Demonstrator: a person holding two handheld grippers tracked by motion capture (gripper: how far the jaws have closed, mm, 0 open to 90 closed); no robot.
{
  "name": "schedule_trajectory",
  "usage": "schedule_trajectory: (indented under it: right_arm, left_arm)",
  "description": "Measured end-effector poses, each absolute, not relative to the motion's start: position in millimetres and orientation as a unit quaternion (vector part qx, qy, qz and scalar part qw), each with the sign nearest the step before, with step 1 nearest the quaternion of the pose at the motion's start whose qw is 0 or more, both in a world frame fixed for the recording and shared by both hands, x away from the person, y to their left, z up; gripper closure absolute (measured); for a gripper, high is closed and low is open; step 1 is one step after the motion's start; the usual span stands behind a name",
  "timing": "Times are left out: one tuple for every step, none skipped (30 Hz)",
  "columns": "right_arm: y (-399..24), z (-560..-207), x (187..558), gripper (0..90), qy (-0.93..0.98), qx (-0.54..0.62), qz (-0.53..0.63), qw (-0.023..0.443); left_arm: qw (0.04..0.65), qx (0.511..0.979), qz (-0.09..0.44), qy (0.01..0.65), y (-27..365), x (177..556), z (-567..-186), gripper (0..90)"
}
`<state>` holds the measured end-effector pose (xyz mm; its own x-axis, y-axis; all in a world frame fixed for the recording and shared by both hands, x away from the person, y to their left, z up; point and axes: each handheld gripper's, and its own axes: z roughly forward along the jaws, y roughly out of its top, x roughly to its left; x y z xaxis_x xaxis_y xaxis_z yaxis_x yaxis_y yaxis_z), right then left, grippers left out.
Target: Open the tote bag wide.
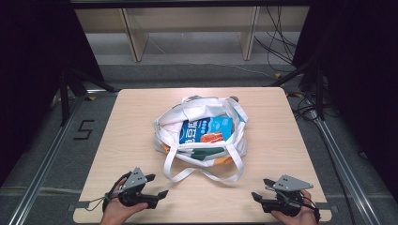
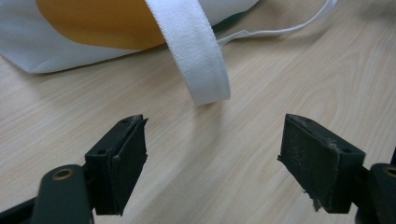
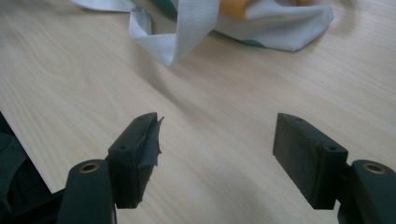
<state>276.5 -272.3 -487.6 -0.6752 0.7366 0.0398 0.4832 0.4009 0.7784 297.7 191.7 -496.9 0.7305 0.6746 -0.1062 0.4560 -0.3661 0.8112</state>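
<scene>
A white tote bag [image 1: 202, 133] with orange and green patches lies open in the middle of the wooden table [image 1: 277, 140]. Inside it rests a blue snack packet [image 1: 206, 130]. Two white straps [image 1: 206, 172] loop toward the table's near edge. My left gripper [image 1: 157, 186] rests at the near left, open, nothing between its jaws; a strap [image 2: 201, 60] hangs just ahead of it, beside the bag's orange patch [image 2: 98, 23]. At the near right my right gripper [image 1: 260, 190] is open over bare wood, with the bag's corner [image 3: 280, 28] and a strap [image 3: 182, 32] farther off.
Bare tabletop lies left and right of the bag. The table's near edge is right by both hands. Wooden shelving legs [image 1: 133, 37] and loose cables [image 1: 277, 42] stand on the floor beyond the far edge. Metal rails [image 1: 47, 159] run along the table's sides.
</scene>
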Motion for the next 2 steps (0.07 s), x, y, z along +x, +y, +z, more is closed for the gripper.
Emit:
schedule_trajectory:
  right_arm:
    - [-272.3, -487.6, 276.5, 32.4, 0.822, 0.371, 0.402, 0.157]
    - [-272.1, -488.1, 276.8, 32.4, 0.822, 0.371, 0.402, 0.157]
  left_arm:
    - [0.444, 0.817, 0.123, 0.346, 191.7, 297.7, -496.9, 21.9]
    - [0.445, 0.815, 0.121, 0.351, 191.3, 297.3, -497.2, 21.9]
